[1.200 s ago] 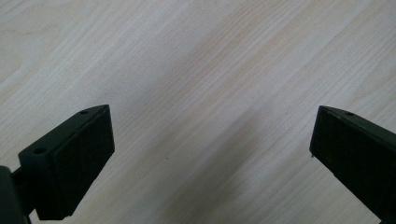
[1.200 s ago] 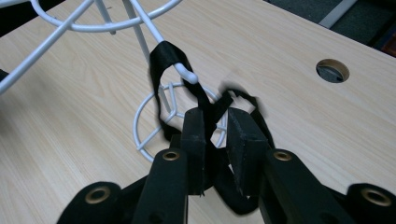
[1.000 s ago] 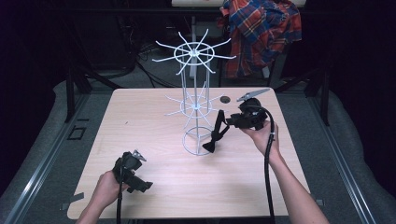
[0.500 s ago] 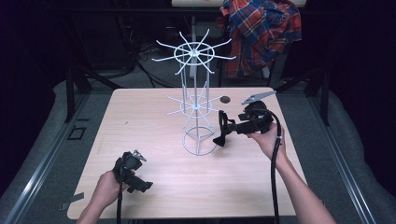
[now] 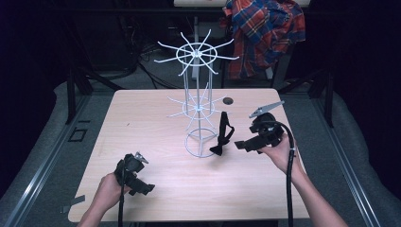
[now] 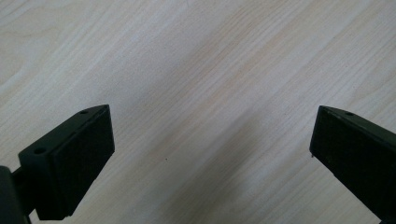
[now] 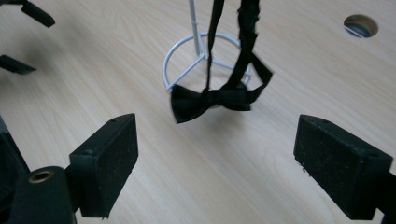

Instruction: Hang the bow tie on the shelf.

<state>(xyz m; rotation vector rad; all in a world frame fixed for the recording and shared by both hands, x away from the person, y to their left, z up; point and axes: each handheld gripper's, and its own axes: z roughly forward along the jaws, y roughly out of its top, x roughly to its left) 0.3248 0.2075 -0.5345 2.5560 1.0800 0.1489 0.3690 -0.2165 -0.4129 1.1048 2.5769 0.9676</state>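
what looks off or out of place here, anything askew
Nothing is damaged or spilled. The black bow tie dangles by its strap from the white wire rack, hanging slightly tilted just above the table.

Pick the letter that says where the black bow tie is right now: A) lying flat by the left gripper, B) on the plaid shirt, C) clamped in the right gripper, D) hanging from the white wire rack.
D: the bow tie dangles by its strap from the white wire rack, with the right gripper open and apart from it.
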